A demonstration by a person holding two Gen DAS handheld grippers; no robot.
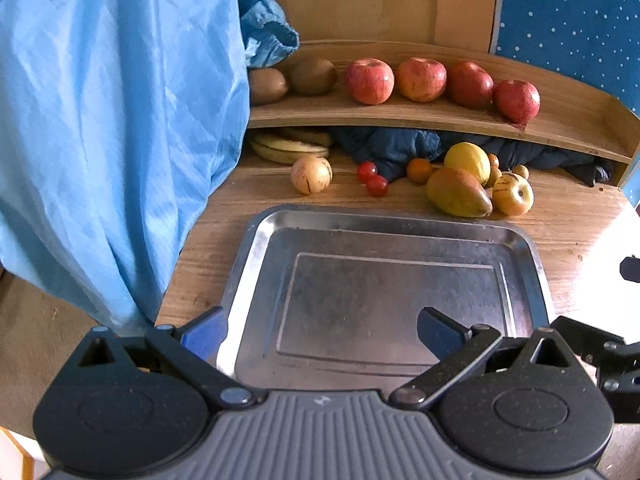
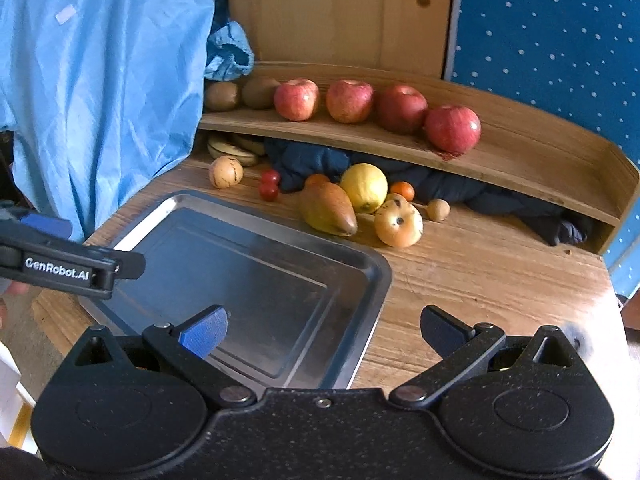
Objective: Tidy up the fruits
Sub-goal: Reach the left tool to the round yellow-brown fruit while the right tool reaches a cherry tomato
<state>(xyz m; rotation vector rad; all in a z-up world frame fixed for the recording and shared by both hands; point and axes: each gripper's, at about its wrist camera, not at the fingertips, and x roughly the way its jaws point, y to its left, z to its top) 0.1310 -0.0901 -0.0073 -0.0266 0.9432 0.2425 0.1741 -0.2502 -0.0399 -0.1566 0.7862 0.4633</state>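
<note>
An empty steel tray (image 1: 256,248) (image 2: 372,276) lies on the wooden table. Behind it sit loose fruits: a mango (image 1: 456,192) (image 2: 326,208), a lemon (image 1: 468,162) (image 2: 364,186), a pale striped melon (image 1: 311,174) (image 2: 226,172), another beside the mango (image 1: 513,194) (image 2: 399,220), two cherry tomatoes (image 1: 372,178) (image 2: 269,185) and small oranges (image 1: 419,170) (image 2: 402,190). Several red apples (image 1: 369,81) (image 2: 297,99) and two kiwis (image 1: 314,76) (image 2: 260,93) line the shelf. My left gripper (image 1: 322,330) hangs open over the tray's near edge. My right gripper (image 2: 324,330) is open over the tray's right corner.
A curved wooden shelf (image 1: 560,128) (image 2: 520,172) runs along the back, with bananas (image 1: 288,148) (image 2: 234,148) and dark cloth (image 1: 400,144) (image 2: 460,192) under it. A light blue sleeve (image 1: 112,140) (image 2: 100,92) fills the left side. The left gripper's arm (image 2: 68,266) crosses the right wrist view.
</note>
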